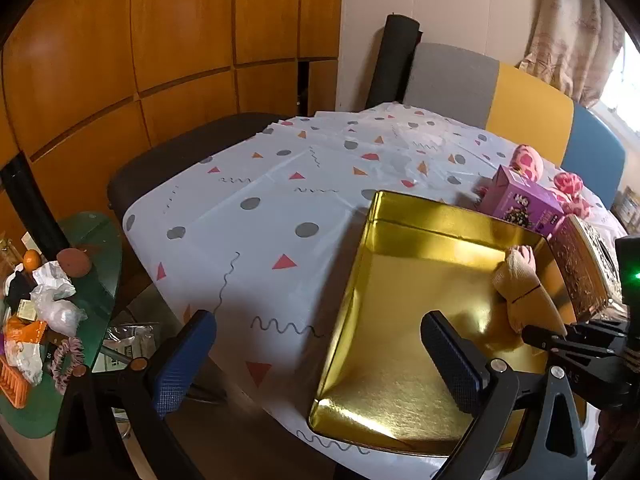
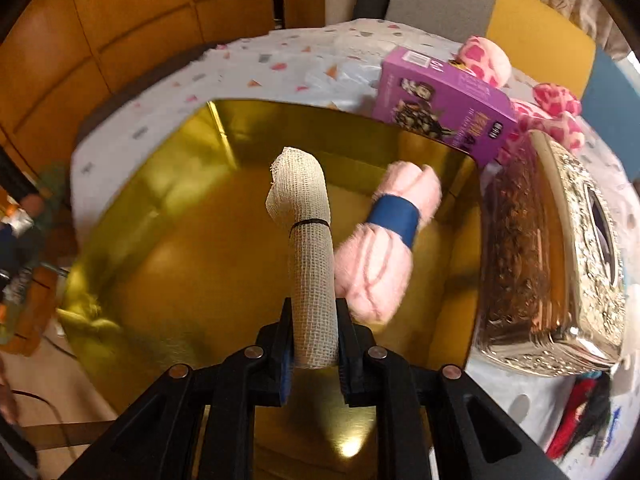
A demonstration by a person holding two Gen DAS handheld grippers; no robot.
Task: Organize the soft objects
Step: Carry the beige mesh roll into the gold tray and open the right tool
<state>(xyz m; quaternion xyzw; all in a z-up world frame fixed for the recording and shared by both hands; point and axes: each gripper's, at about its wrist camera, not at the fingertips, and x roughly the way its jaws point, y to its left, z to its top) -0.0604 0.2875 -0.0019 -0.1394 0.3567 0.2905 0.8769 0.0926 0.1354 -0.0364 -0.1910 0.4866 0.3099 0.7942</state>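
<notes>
Two grippers are mine: my right gripper (image 2: pixel 314 364) is clenched on a gauze roll (image 2: pixel 308 240), a mesh-woven cylinder cinched by a thin black band, held over the gold tin tray (image 2: pixel 160 240); my left gripper (image 1: pixel 316 360) hangs released at the tray's near edge. I judge I'm mid-placement; next I should lower and release beside the fluffy pink rolled towel (image 2: pixel 384 248) with its blue band. Beyond stand a purple carton (image 2: pixel 444 108) and a spotted plush toy (image 2: pixel 484 60).
</notes>
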